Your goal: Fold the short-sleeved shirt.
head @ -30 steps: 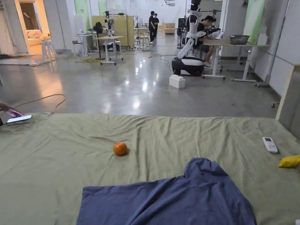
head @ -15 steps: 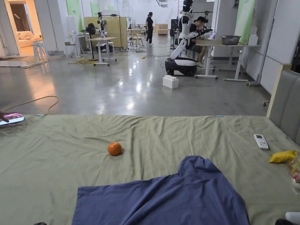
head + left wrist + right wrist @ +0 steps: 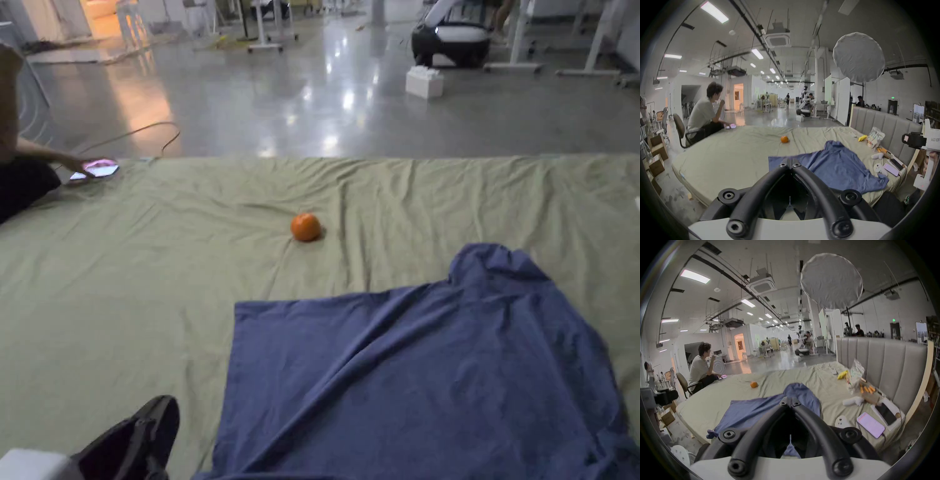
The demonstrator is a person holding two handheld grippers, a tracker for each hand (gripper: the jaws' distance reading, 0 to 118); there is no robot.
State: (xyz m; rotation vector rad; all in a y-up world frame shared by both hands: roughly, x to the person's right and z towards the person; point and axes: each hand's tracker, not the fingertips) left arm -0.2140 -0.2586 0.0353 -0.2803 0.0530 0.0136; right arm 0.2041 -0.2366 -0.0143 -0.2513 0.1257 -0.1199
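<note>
While the blue shirt lies spread out and a bit wrinkly on the bed, both tongs hang above the near edge of the bed with nothing in them. Seen in the left gripper view, the left tongs have their tips pressed together, and the shirt lies just past the tips and off to the right. Seen in the right gripper view, the right tongs also have their tips together, and the shirt lies under and past them, reaching out to the left. Farther out past both tongs, an orange sits on the green sheet, well apart from the shirt. Far to the left of the tongs, a person sits on a chair by the bed.
</note>
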